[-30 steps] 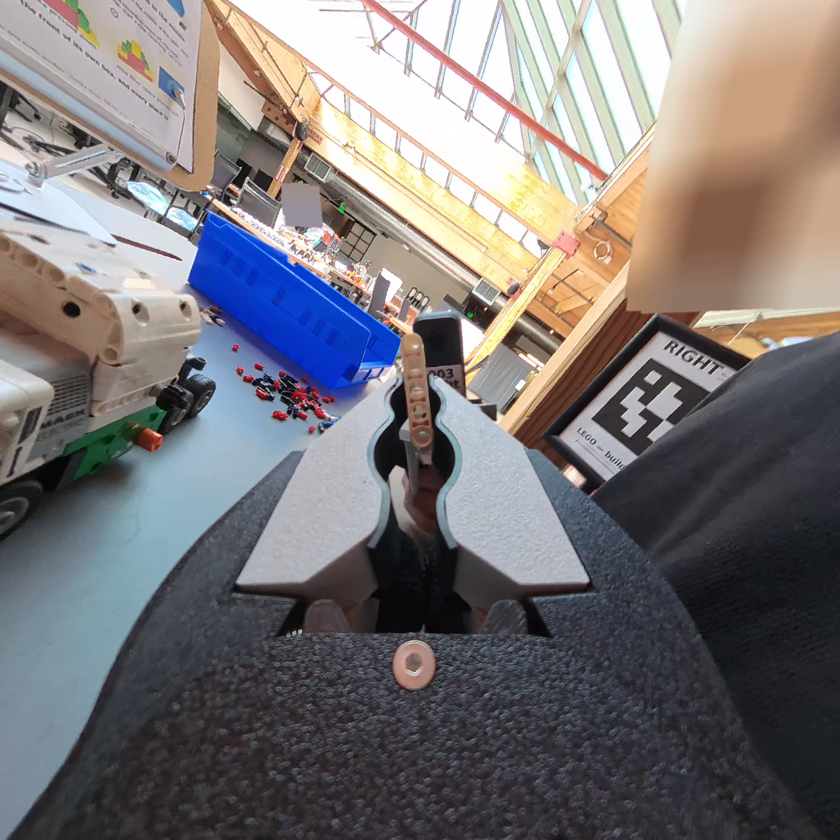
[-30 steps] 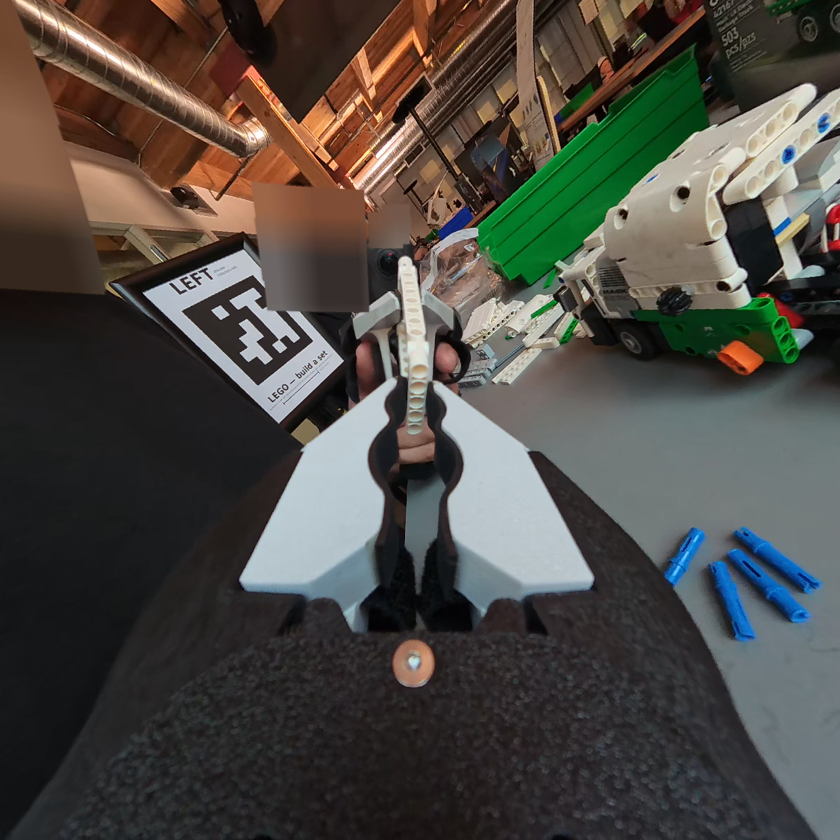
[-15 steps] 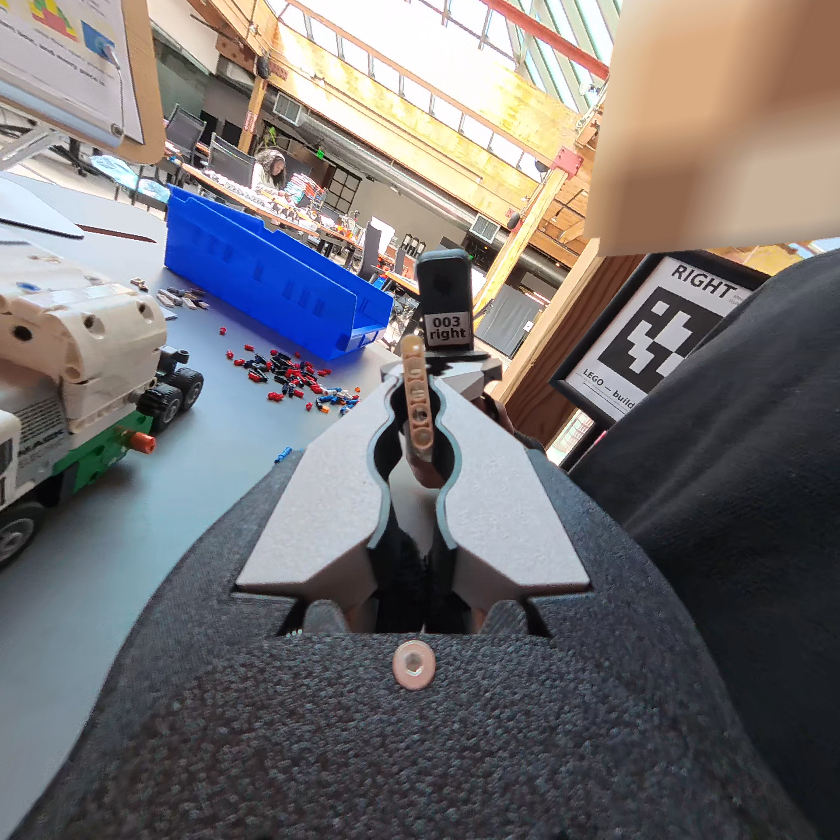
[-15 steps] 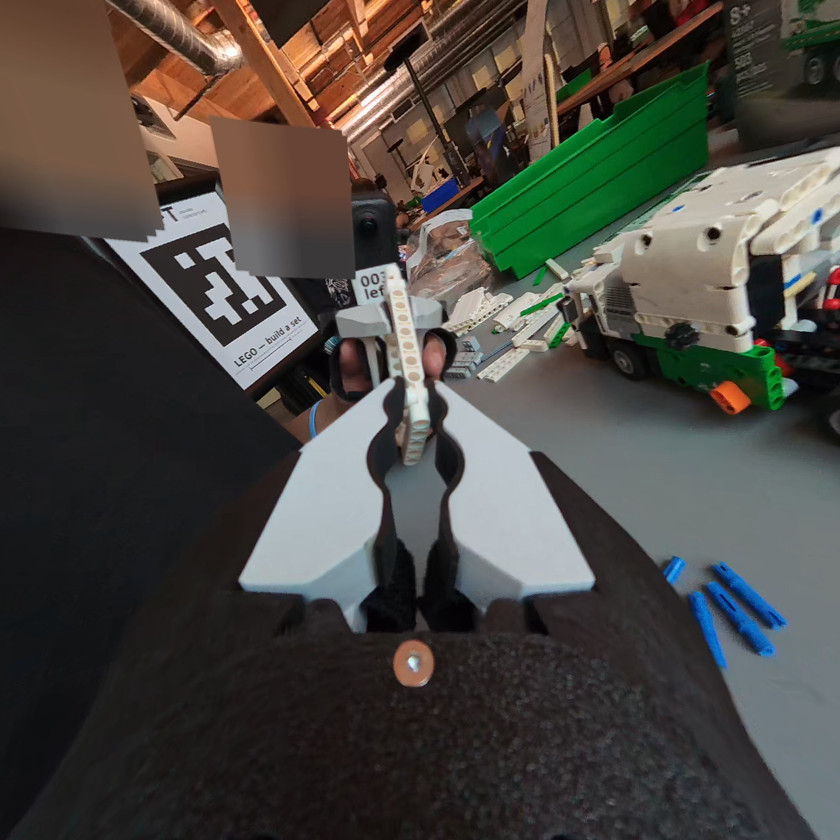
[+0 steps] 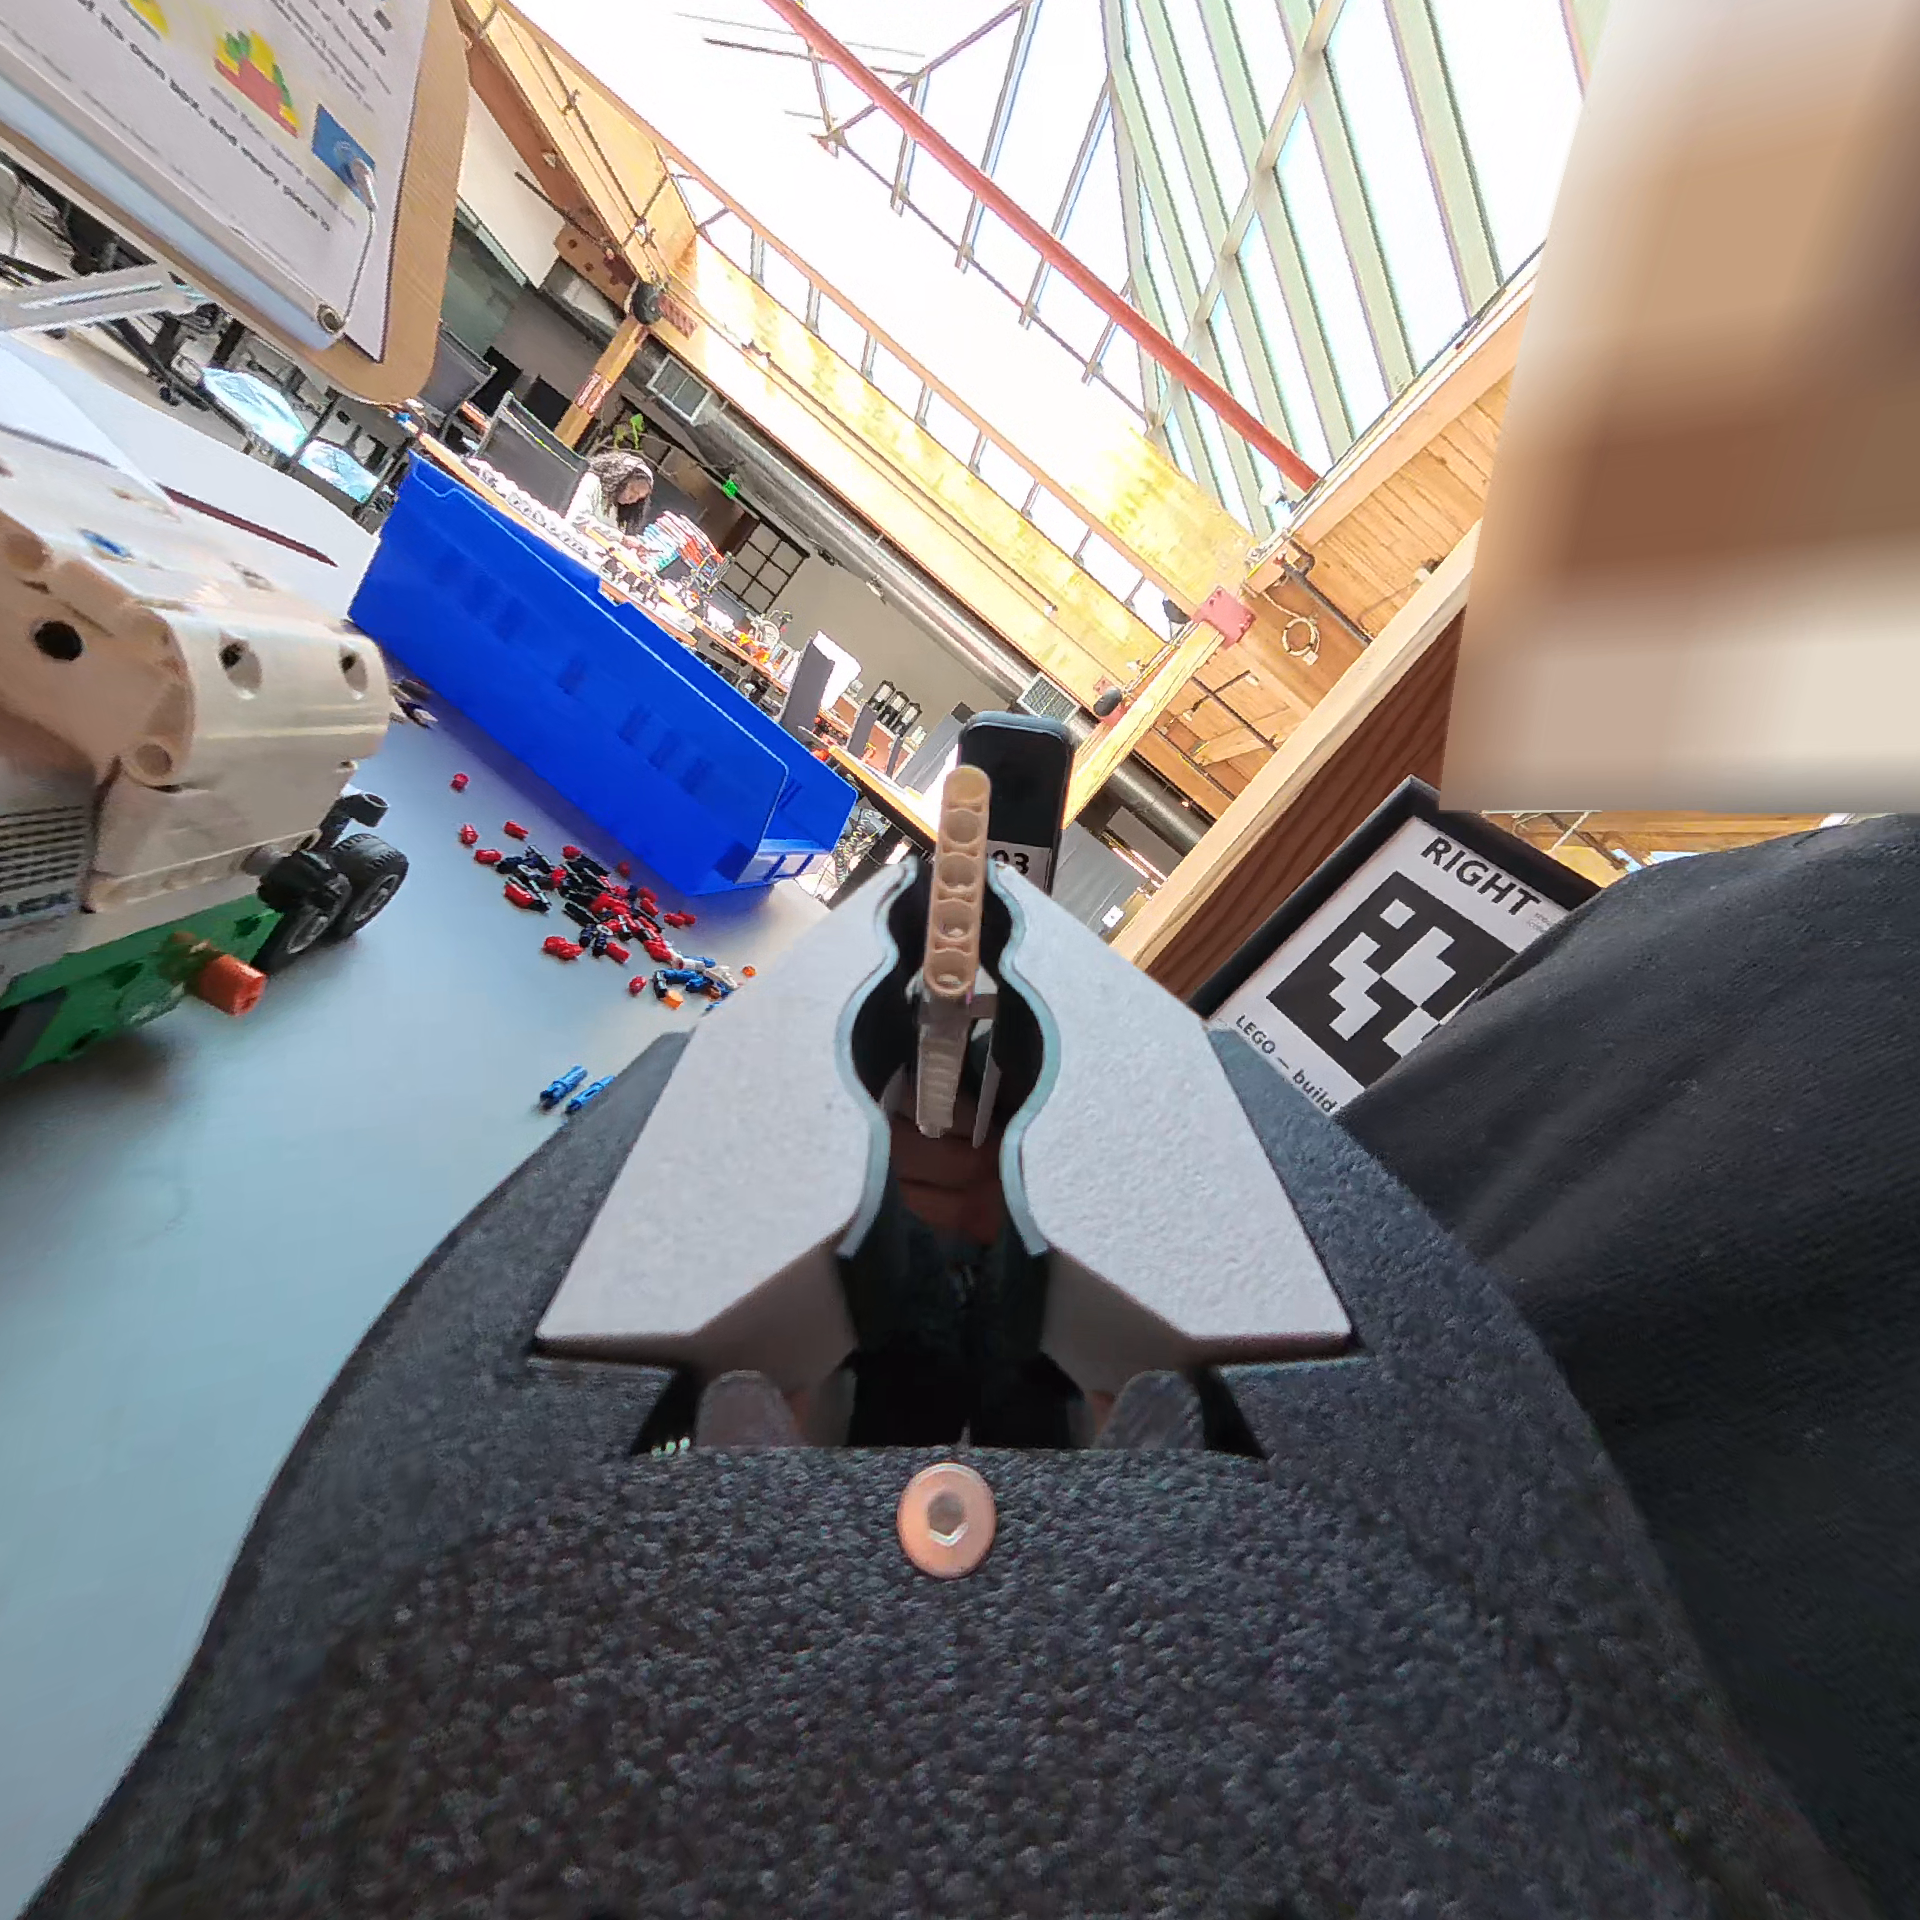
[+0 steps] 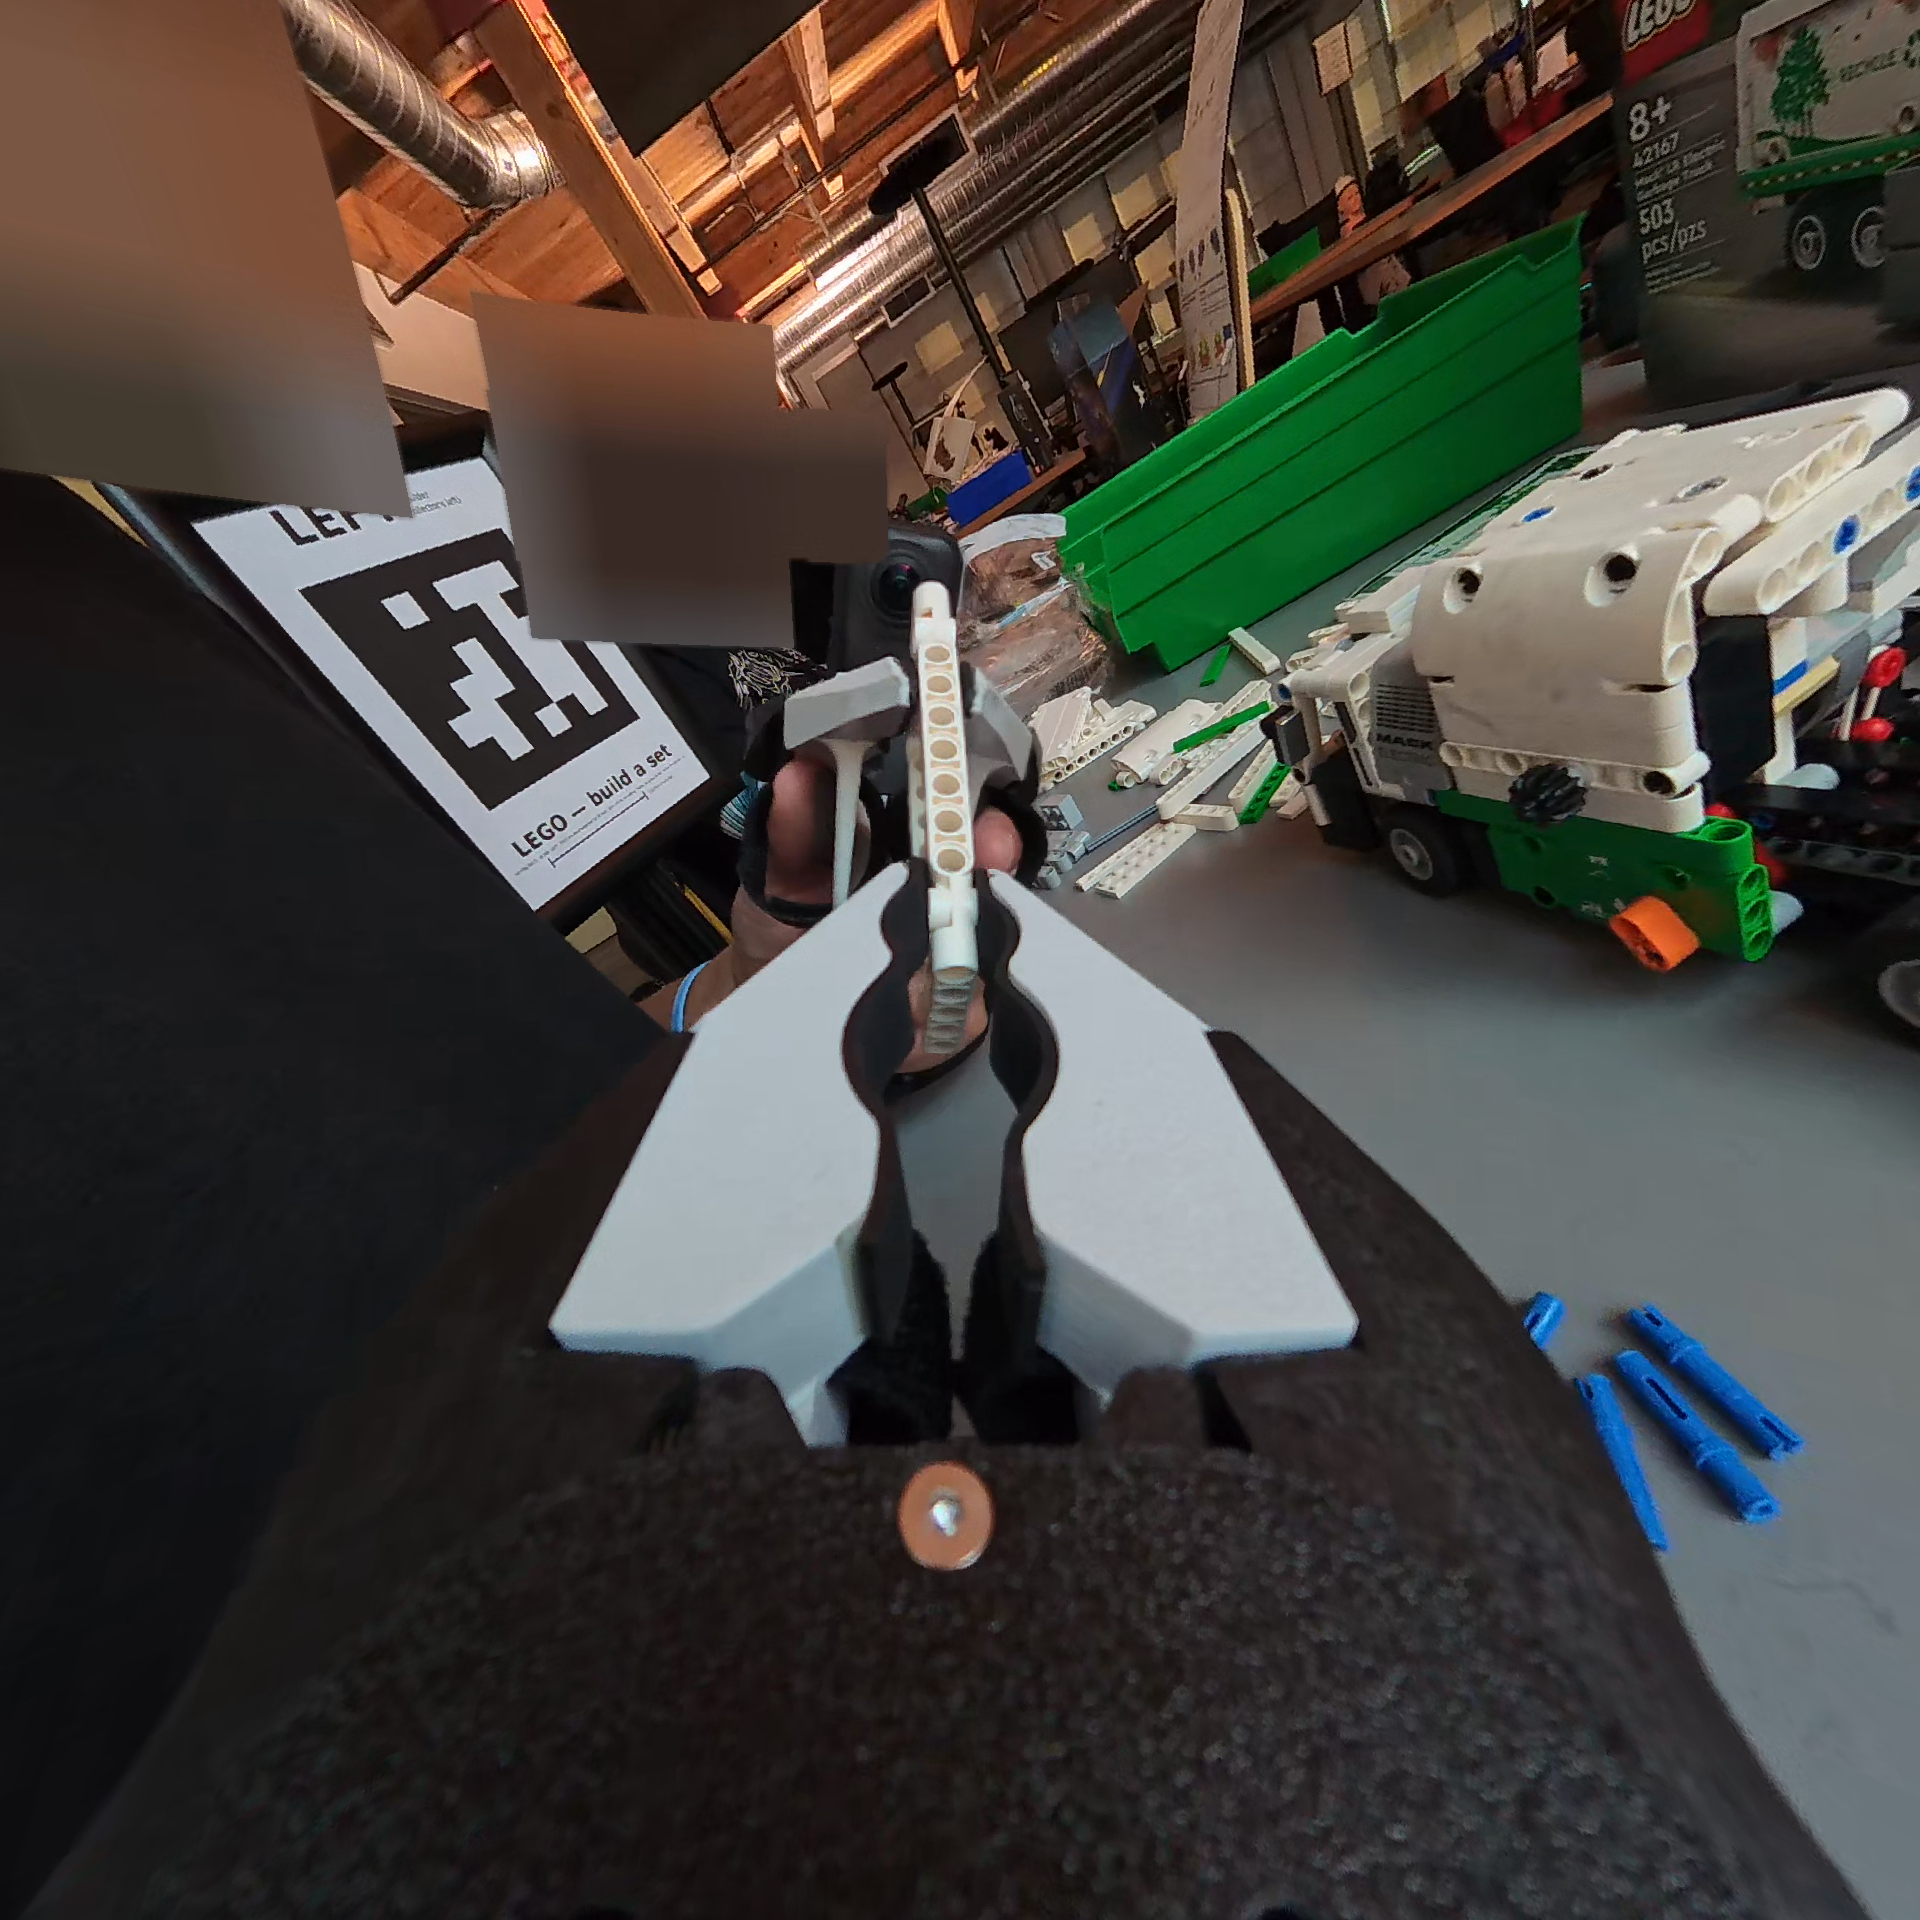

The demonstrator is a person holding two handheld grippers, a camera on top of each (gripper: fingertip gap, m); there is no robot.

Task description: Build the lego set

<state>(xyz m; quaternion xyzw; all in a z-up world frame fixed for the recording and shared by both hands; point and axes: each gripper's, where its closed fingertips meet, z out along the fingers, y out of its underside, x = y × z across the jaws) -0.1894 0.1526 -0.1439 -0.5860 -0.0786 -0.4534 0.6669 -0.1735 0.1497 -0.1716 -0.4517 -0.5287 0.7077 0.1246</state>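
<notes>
My left gripper (image 5: 951, 883) is shut on a white holed beam (image 5: 958, 873) that stands up between its fingertips. My right gripper (image 6: 948, 883) faces it and is shut on the same white beam (image 6: 940, 748), which rises past its tips. In the right wrist view the left gripper (image 6: 914, 717) clamps the beam higher up, with a hand behind it. The right gripper's black camera (image 5: 1023, 769) shows just behind the beam. The part-built white and green truck (image 5: 156, 748) (image 6: 1558, 707) stands on the grey table (image 6: 1351, 1091).
A blue bin (image 5: 623, 707) and a scatter of red and black pins (image 5: 582, 904) lie beyond the truck. A green bin (image 6: 1351, 488), loose white beams (image 6: 1143, 769), the set's box (image 6: 1766, 156) and blue pins (image 6: 1683, 1423) are in the right wrist view. A person's dark clothing (image 5: 1662, 1143) is close by. My left and right fingertips are right by each other.
Both grippers dipped toward the table half a second ago and have tilted back up. The beam stays held between them.
</notes>
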